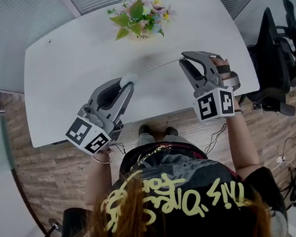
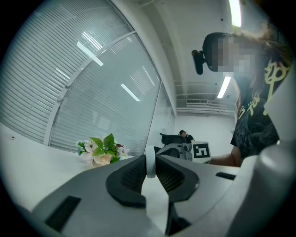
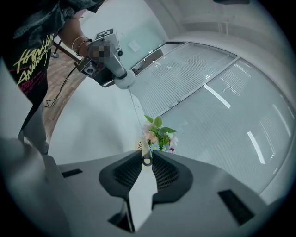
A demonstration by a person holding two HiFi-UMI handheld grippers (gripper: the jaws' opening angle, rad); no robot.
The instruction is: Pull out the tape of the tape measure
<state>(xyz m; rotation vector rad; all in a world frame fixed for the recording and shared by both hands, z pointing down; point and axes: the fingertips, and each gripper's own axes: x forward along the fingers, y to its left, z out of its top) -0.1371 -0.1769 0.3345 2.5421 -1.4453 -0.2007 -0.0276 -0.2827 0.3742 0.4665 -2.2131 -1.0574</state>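
Smooth matt white table (image 1: 65,66), wood-grain plank floor (image 1: 54,174), ribbed black pads (image 2: 127,178) on matt grey plastic left gripper (image 2: 150,163)

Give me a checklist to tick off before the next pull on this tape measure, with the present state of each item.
1. Left gripper clamped on the tape measure case: ok, a pad presses on each side of it.
2. Right gripper holding the end ring: ok, the ring sits between the pads.
3. Tape running straight between the two grippers: ok, no sag shows.
4. Pull path clear of the flower pot: ok, it stands beyond the tape near the far edge of the table.
5. Tape left inside the case: cannot tell.
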